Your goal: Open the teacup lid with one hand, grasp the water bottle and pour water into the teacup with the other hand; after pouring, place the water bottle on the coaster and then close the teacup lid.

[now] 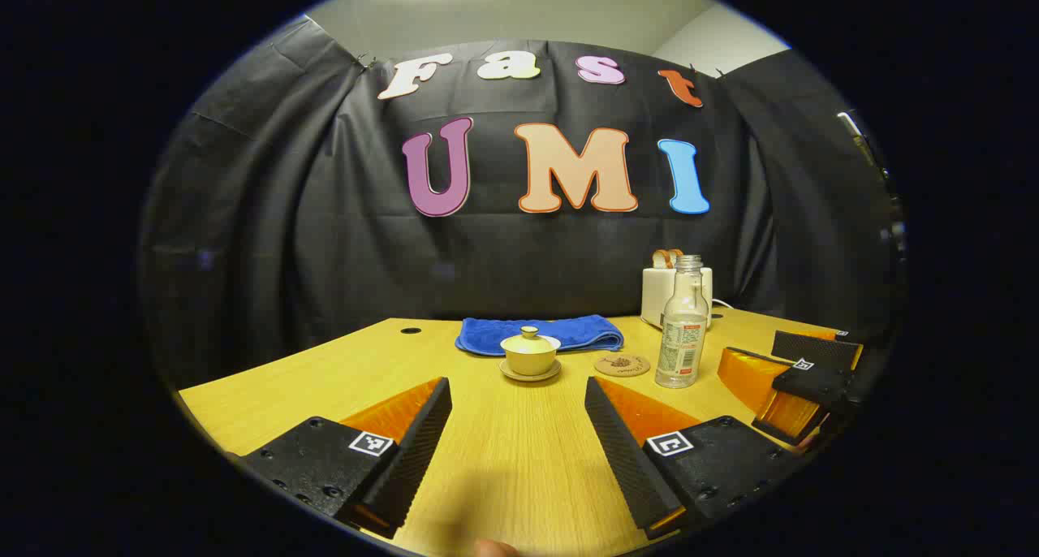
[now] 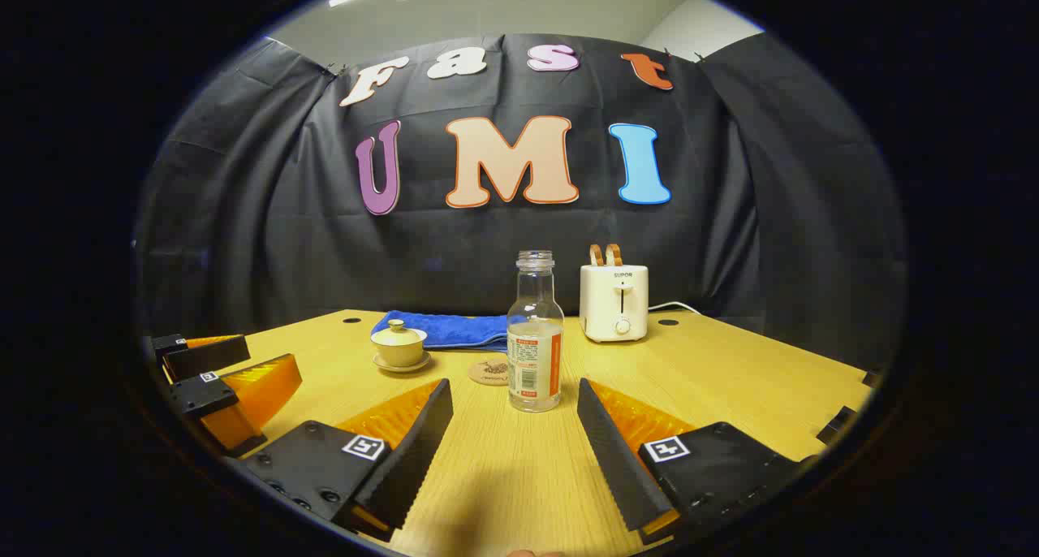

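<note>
A cream lidded teacup (image 1: 530, 352) (image 2: 398, 343) stands on its saucer on the wooden table (image 1: 503, 451), lid in place. A clear uncapped water bottle (image 1: 682, 325) (image 2: 535, 335) with a little water stands upright to its right. A round cork coaster (image 1: 622, 365) (image 2: 489, 372) lies between them. My left gripper (image 1: 518, 388) is open, well short of the teacup and facing it. My right gripper (image 2: 515, 393) is open, with the bottle just beyond its fingertips. The right gripper (image 1: 799, 374) appears at the right of the left gripper view, the left gripper (image 2: 219, 370) at the left of the right gripper view.
A folded blue towel (image 1: 540, 334) (image 2: 450, 330) lies behind the teacup. A white toaster (image 2: 614, 301) (image 1: 659, 293) with toast in it stands at the back right, its cord trailing right. The booth's black cloth closes the far side.
</note>
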A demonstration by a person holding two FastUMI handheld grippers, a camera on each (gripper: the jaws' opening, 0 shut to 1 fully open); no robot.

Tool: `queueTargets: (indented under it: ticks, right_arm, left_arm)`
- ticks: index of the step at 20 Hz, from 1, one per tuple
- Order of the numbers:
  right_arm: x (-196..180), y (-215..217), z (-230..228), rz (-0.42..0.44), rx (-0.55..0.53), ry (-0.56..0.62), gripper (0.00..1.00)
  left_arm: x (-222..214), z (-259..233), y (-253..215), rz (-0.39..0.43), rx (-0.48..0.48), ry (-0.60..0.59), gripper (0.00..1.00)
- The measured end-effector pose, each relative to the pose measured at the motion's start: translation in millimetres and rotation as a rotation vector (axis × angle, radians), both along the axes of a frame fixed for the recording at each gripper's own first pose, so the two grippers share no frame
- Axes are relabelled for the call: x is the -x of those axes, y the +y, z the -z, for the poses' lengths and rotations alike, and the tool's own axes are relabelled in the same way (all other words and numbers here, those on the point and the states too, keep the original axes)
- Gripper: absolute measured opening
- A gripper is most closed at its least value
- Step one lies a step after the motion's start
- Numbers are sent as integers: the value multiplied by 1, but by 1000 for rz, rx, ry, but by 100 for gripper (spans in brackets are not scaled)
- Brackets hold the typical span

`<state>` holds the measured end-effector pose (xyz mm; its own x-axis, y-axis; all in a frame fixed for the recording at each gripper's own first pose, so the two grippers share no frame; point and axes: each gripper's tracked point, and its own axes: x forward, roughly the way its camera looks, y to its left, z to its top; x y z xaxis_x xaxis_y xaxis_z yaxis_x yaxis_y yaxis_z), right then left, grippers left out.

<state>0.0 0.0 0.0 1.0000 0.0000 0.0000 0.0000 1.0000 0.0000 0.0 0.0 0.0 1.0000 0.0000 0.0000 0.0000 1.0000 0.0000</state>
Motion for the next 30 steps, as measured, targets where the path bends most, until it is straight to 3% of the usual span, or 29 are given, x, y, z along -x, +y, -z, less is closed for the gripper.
queueTargets:
  ticks: [2, 11, 15, 30]
  right_arm:
    - [-1, 0, 0, -3, -2, 6, 95]
    - [0, 0, 0, -6, 0, -8, 100]
    - [0, 0, 1, -6, 0, -8, 95]
    - [0, 1, 0, -2, -1, -10, 98]
  left_arm:
    - [-1, 1, -1, -1, -1, 1, 97]
    - [0, 1, -2, 0, 0, 1, 97]
    - [0, 2, -3, 1, 0, 0, 97]
    - [-7, 0, -3, -4, 0, -3, 97]
